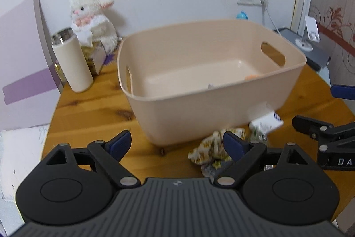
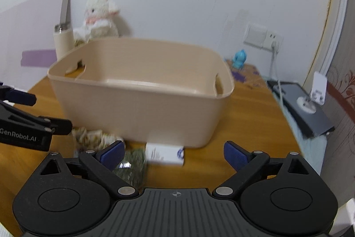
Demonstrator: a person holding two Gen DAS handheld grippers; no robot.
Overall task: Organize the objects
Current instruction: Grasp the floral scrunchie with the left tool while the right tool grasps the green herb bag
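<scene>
Basket: beige plastic basket [image 1: 188, 117] with a cut-out handle in each end wall, standing on the wooden table [image 1: 88, 112]; a small orange scrap and a tiny pale item lie on its floor, too blurred to name.
White box: small white box [image 2: 165, 154] with a blue mark on one end, lying on the table just in front of the basket's near wall.
Patterned wrapper: crumpled yellow-and-white wrapper [image 1: 209, 148] on the table, touching or nearly touching the basket's base, left of the white box.
Green packet: dark green packet [image 2: 133, 167] with a shiny patch, beside the white box and partly behind the right gripper's left finger.
Left gripper: left gripper [image 1: 176, 143] above the table edge, its blue pads wide apart and holding nothing.
Right gripper: right gripper [image 2: 174, 153] facing the basket, fingers likewise spread with nothing between them.
Background: white plush rabbit [image 1: 93, 14] against the wall, cream flask [image 1: 72, 61] with a steel rim beside it, blue figurine [image 2: 238, 59] behind the basket.
</scene>
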